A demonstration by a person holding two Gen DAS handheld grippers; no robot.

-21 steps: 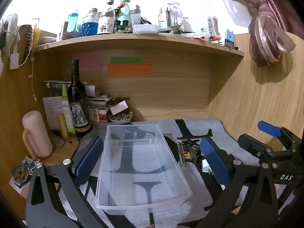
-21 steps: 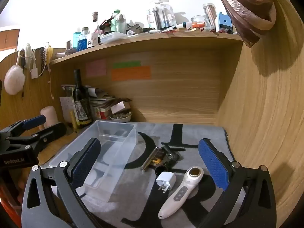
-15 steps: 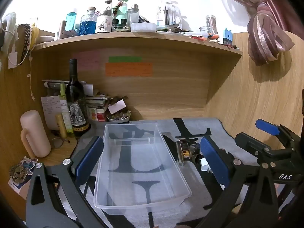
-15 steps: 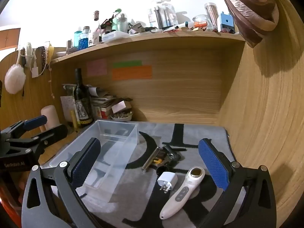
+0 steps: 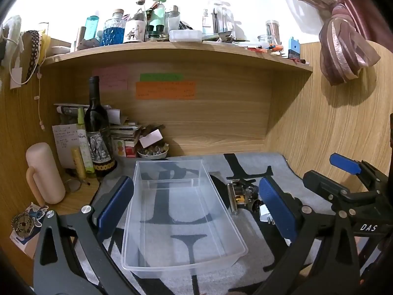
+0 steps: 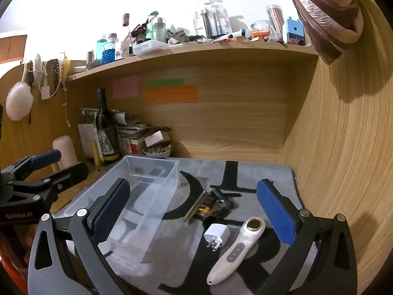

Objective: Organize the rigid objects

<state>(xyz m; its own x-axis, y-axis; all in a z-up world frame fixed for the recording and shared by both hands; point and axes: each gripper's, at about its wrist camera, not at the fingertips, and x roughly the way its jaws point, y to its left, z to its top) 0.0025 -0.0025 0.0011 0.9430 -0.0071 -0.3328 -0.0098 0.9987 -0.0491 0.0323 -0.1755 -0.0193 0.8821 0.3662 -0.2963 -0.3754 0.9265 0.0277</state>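
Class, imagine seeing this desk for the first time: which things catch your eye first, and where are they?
An empty clear plastic bin sits mid-mat, straight ahead. Right of it lie a white handheld device, a white plug and a small metal tool. A dark wine bottle stands in the back left corner.

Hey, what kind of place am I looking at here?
Probably a home desk nook: a wooden shelf crowded with bottles, sticky notes on the back panel, a wine bottle beside stacked papers.
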